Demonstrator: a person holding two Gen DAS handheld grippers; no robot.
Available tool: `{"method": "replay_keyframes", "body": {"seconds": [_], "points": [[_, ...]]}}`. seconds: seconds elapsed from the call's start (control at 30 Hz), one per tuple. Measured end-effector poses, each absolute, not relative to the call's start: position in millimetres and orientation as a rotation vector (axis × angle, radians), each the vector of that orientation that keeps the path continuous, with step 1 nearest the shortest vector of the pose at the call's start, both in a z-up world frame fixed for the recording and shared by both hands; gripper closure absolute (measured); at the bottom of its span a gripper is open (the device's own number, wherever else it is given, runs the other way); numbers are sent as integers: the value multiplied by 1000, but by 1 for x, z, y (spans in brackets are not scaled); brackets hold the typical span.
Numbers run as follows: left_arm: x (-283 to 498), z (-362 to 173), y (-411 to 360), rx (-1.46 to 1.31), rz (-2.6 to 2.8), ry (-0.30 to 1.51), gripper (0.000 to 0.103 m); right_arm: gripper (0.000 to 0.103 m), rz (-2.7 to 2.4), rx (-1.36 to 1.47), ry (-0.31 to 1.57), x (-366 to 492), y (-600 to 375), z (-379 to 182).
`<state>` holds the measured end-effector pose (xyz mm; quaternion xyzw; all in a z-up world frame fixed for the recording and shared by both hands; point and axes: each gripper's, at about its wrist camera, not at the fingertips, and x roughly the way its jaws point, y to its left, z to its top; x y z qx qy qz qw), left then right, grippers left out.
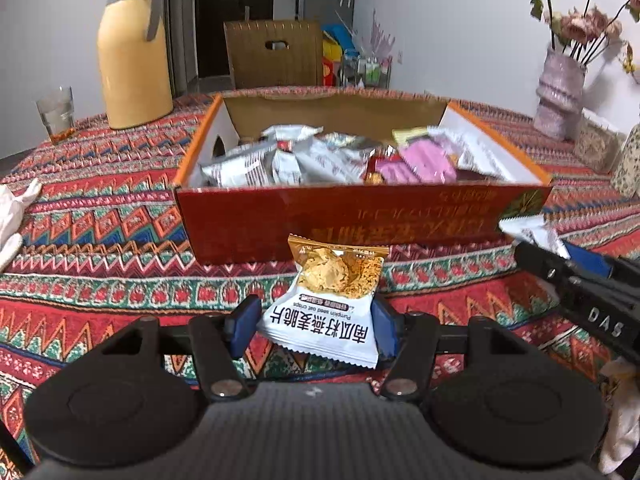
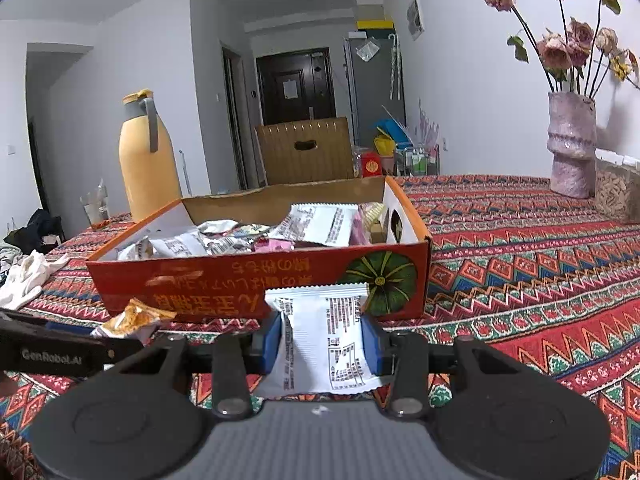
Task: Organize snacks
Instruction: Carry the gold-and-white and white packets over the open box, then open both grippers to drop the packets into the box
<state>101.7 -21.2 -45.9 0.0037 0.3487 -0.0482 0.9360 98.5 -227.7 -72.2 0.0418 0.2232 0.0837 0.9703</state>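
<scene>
An open red cardboard box (image 1: 360, 216) on the patterned tablecloth holds several snack packets (image 1: 312, 160); it also shows in the right wrist view (image 2: 224, 284). My left gripper (image 1: 314, 318) is shut on a gold-and-white oat crisp packet (image 1: 332, 288), held just in front of the box's near wall. My right gripper (image 2: 322, 338) is shut on a white printed packet (image 2: 324, 340), also in front of the box. The right gripper appears in the left wrist view (image 1: 580, 280), and the left gripper's packet (image 2: 132, 320) appears in the right wrist view.
A yellow thermos jug (image 1: 132, 52) and a drinking glass (image 1: 56, 112) stand at the far left. A pink vase of flowers (image 1: 560, 92) and a container (image 2: 618, 192) stand at the right. White cloth (image 2: 28, 276) lies at the left edge. A chair (image 1: 276, 52) stands behind the table.
</scene>
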Motion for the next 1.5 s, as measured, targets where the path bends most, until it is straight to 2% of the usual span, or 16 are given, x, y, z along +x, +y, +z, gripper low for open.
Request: {"method": "replay_keyframes", "body": {"seconds": [0.3, 0.7, 0.9, 1.17, 1.23, 1.3, 1.33, 1.37, 1.4, 1.43, 1.47, 1.5], "points": [[96, 4, -27, -17, -103, 557, 43, 62, 193, 66, 361, 101, -227, -32], [157, 46, -33, -85, -9, 441, 43, 62, 194, 61, 316, 181, -208, 8], [191, 45, -28, -79, 53, 427, 42, 62, 176, 88, 318, 216, -202, -1], [216, 12, -12, -104, 79, 478, 42, 62, 178, 50, 376, 229, -195, -23], [218, 6, -10, -103, 72, 494, 42, 57, 162, 45, 387, 228, -194, -24], [215, 5, -8, -104, 64, 490, 35, 54, 147, 50, 386, 226, -196, -24], [213, 6, -8, -106, 62, 486, 30, 46, 140, 58, 385, 225, -198, -24], [210, 7, -7, -110, 62, 473, 19, 40, 133, 67, 381, 223, -201, -23], [207, 7, -6, -111, 65, 462, 10, 27, 124, 75, 374, 222, -203, -22], [203, 9, -8, -111, 73, 449, 6, 17, 117, 82, 364, 220, -205, -21], [201, 10, -7, -111, 81, 437, 0, 14, 112, 90, 357, 219, -207, -20], [199, 12, -7, -112, 88, 427, 0, 8, 107, 99, 353, 218, -209, -20]]}}
